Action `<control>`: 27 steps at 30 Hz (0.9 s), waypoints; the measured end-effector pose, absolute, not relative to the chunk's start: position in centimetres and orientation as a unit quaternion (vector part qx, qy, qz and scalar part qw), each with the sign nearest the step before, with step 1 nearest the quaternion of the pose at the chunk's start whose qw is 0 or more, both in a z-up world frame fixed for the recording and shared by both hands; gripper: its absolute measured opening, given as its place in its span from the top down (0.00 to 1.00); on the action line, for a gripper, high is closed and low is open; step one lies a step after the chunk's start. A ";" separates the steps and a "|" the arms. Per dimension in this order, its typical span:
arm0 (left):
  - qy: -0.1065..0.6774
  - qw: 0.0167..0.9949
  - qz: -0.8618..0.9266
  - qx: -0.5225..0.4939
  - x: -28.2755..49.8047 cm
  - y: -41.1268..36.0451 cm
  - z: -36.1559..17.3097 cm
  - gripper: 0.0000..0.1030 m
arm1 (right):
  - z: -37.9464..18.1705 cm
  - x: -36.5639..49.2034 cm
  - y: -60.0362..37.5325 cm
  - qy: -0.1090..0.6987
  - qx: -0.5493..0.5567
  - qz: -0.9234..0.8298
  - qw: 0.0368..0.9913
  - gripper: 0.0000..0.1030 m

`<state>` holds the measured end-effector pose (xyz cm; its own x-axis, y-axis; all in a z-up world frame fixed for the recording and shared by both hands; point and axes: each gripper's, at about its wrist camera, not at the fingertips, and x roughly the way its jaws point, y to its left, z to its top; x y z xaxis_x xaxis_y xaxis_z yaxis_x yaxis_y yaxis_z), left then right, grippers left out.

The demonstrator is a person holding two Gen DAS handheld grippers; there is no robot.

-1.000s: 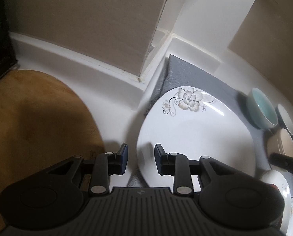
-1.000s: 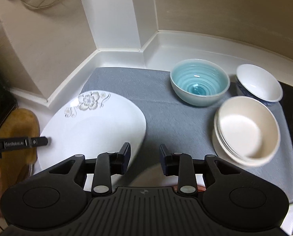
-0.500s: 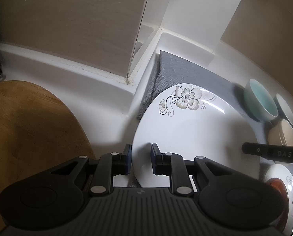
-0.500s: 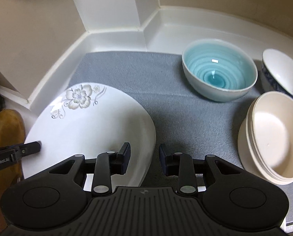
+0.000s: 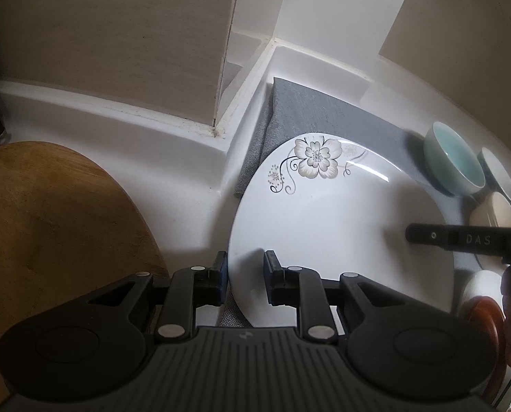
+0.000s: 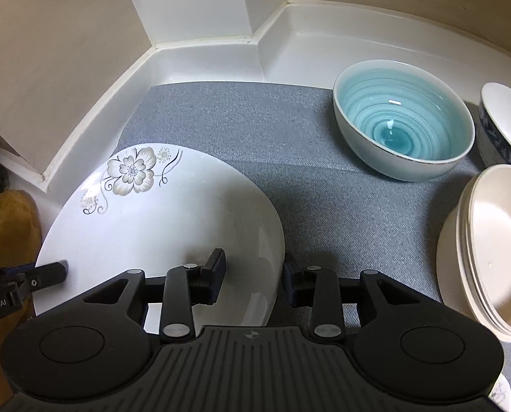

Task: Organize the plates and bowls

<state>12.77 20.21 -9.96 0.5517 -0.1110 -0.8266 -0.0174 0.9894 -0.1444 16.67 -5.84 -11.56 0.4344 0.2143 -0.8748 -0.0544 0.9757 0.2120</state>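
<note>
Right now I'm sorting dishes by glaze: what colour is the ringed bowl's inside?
Turquoise rings inside the bowl, clearest from the right wrist.

White floral plate (image 6: 159,226): between both tools' fingers. Teal bowl (image 6: 403,134), blue-patterned bowl (image 6: 506,123), cream bowl stack (image 6: 495,257): upright, ahead-right.

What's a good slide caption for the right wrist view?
Both grippers straddle opposite edges of the floral plate on the grey mat, bowls nearby.
</note>
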 end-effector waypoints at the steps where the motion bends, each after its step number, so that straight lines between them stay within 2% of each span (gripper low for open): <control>1: 0.473 0.878 -0.027 -0.066 12.8 20.1 -10.0 0.77 | -11.6 16.8 -5.9 0.526 0.078 0.080 0.843 0.63; 27: 0.475 0.878 -0.027 -0.051 13.6 19.7 -10.1 0.73 | -11.4 15.0 -5.8 0.547 0.076 0.082 0.830 0.63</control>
